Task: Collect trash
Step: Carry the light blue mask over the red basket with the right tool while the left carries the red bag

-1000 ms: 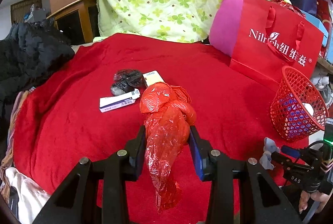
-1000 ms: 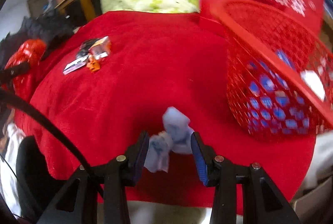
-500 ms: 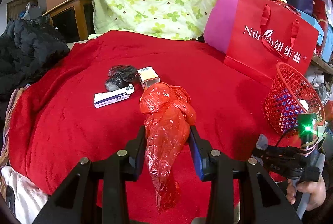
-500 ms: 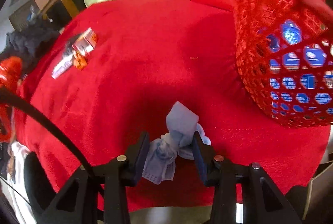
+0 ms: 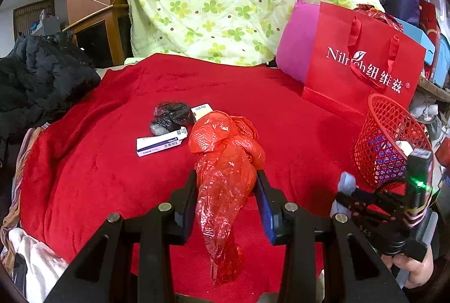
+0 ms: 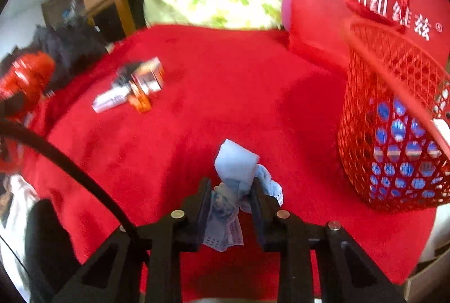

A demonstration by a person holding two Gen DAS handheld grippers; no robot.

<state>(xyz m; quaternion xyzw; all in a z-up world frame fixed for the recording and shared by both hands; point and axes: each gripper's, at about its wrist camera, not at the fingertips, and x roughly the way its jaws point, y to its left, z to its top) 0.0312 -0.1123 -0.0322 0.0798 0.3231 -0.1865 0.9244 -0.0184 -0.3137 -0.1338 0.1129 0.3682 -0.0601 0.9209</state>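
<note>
- A red blanket (image 5: 281, 111) is covering the surface, a red mesh basket (image 5: 391, 145) standing at its right edge.
- The left gripper (image 5: 226, 184) is clamping a crumpled red plastic bag (image 5: 225, 162).
- The right gripper (image 6: 231, 190), beside the basket, is pinching a blue tissue wad (image 6: 234, 170), its jaws having just been closing.

1. I see open red blanket (image 5: 281, 117) across the bed's middle, wide enough for either gripper to pass.
2. Toward the left edge, a cluster blocks the way: black wrapper (image 5: 171, 116), white box (image 5: 161, 142), small carton (image 5: 202, 110).
3. At the right edge, the red basket (image 5: 389, 151) stands just before the red paper bag (image 5: 362, 66).
4. The green quilt (image 5: 230, 2) walls the far edge.
</note>
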